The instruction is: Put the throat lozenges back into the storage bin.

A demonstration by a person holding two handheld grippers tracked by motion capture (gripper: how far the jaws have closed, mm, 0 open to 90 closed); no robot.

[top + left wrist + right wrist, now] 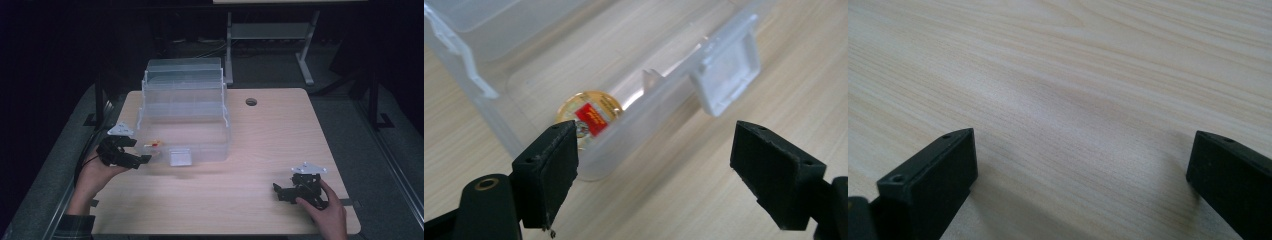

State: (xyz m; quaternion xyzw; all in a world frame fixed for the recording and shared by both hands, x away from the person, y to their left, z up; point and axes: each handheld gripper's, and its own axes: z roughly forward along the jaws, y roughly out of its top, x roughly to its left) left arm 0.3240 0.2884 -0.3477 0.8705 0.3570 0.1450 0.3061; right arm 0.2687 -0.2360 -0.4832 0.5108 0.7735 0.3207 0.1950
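Note:
A clear plastic storage box (184, 107) with stepped tiers stands open on the wooden table (260, 145), its white latch (180, 157) at the front. Inside its lower tray, near the front left corner, lies a small round gold item with a red label (590, 117), also seen as a red-yellow speck (153, 144). My left gripper (142, 154) is open just outside that corner, its jaws wide apart (654, 165) with nothing between them. My right gripper (280, 192) rests low at the table's front right, open over bare wood (1078, 170).
A round cable hole (251, 102) sits in the table behind the box on the right. Beyond the table stands a metal desk frame (270, 40) on a dark floor. A hand holds each gripper from the near edge.

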